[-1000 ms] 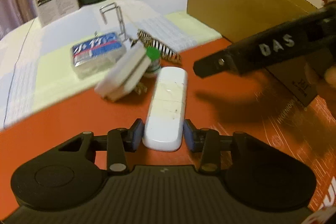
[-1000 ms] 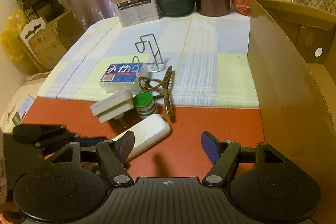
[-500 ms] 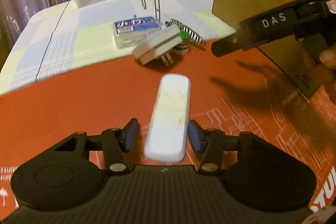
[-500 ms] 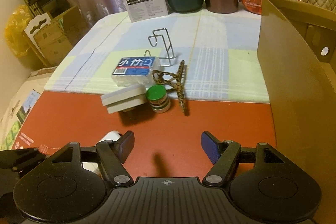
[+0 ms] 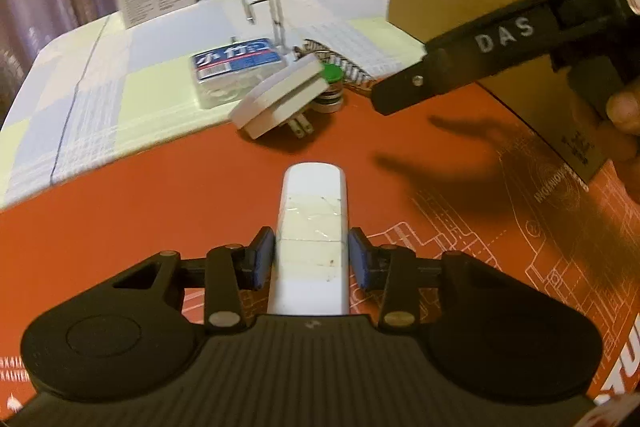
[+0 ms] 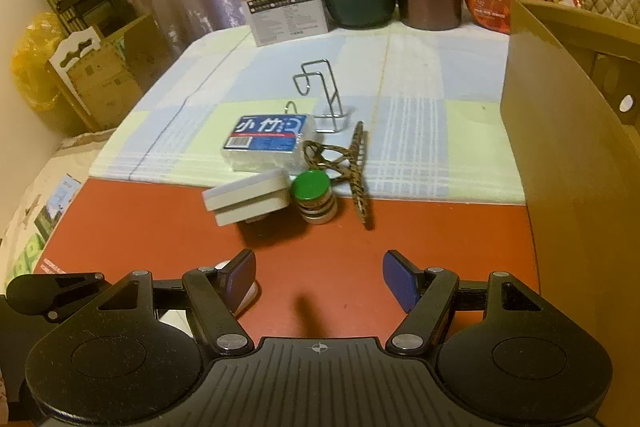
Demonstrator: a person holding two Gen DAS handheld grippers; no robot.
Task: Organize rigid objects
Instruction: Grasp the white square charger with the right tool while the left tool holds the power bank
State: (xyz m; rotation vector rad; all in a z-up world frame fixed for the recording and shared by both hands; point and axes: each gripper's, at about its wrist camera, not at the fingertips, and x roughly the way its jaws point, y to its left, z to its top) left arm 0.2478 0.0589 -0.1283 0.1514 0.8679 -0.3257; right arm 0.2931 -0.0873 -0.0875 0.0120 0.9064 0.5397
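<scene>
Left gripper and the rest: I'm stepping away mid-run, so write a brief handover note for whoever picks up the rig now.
Left gripper: jaws closing around the long white bar, pads at its sides, over the red mat.
Right gripper: open, holding nothing, hovering over the mat.
Still in a cluster at the mat's edge: white plug adapter, green-lidded jar, blue packet, wire hook, patterned hair clip.
Cardboard box stands on the right.
Done: nothing visibly boxed. Left: everything.
</scene>
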